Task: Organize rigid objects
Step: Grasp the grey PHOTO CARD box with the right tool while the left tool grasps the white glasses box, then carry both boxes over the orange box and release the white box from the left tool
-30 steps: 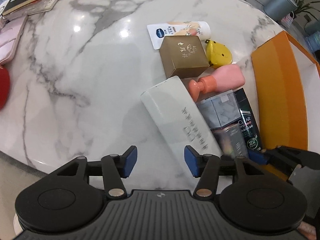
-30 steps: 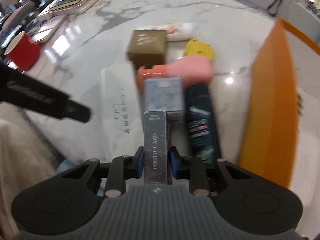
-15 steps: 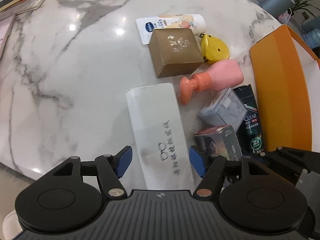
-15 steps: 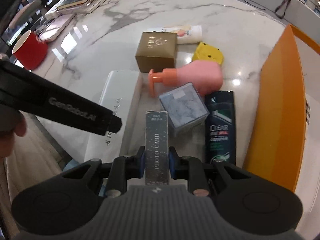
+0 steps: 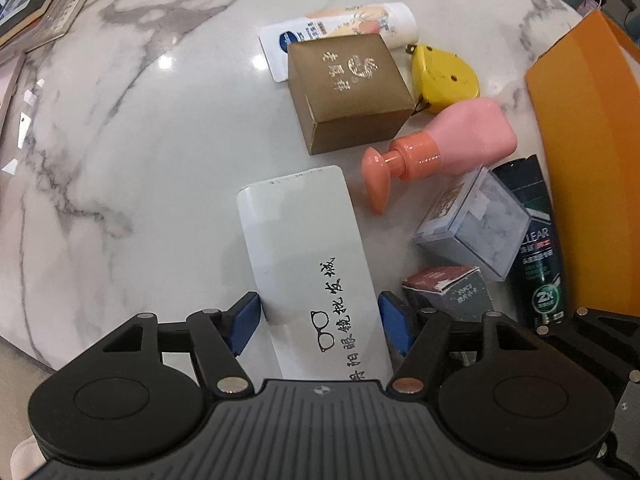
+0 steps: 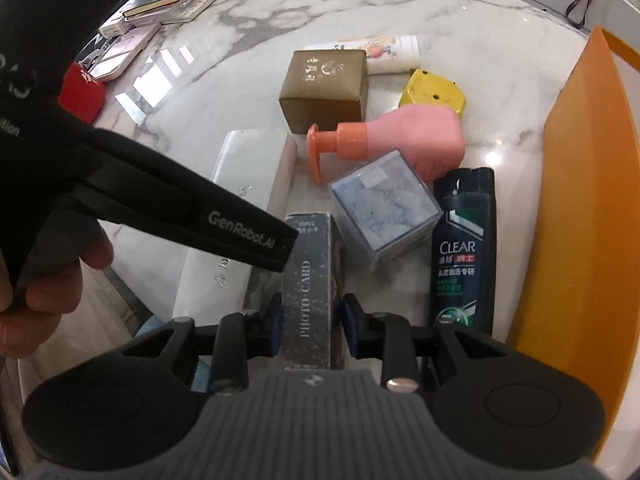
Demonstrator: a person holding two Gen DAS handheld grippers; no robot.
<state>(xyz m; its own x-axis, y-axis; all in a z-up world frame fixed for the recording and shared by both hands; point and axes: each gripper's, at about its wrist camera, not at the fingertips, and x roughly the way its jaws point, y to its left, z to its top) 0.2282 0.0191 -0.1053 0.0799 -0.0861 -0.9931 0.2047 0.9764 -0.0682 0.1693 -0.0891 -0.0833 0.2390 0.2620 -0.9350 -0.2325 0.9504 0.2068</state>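
Nearest in the right wrist view, the right hand-held gripper (image 6: 310, 322) is clamped on the near end of the dark PHOTO CARD box (image 6: 310, 276), its blue pads pressed on the 2 narrow sides; whether the box is lifted or resting on the marble bench (image 6: 248, 40) I cannot tell. The grip sits at 1 end only, so the far end could droop or twist out if it is swung quickly, and it could clip the clear cube box (image 6: 384, 208) just beyond it. In the left wrist view, the left hand-held gripper (image 5: 318, 326) has its fingers apart, straddling the near end of the white glasses case (image 5: 308, 260), each pad at or just beside an edge, with no squeeze evident. The case nearly fills that span, so a slightly skewed closing could push it sideways rather than seize it, and its smooth surface looks likely to slip. The 2 tools work close together, and a collision is possible. Farther on lie the CLEAR shampoo bottle (image 6: 460, 248), the pink pump bottle (image 5: 444, 148), the gold gift box (image 5: 348, 92), the yellow tape measure (image 5: 444, 76) and the white tube (image 5: 344, 30), crowded enough that a nudge may roll the bottles. The orange bin (image 6: 588, 220) stands at the right.
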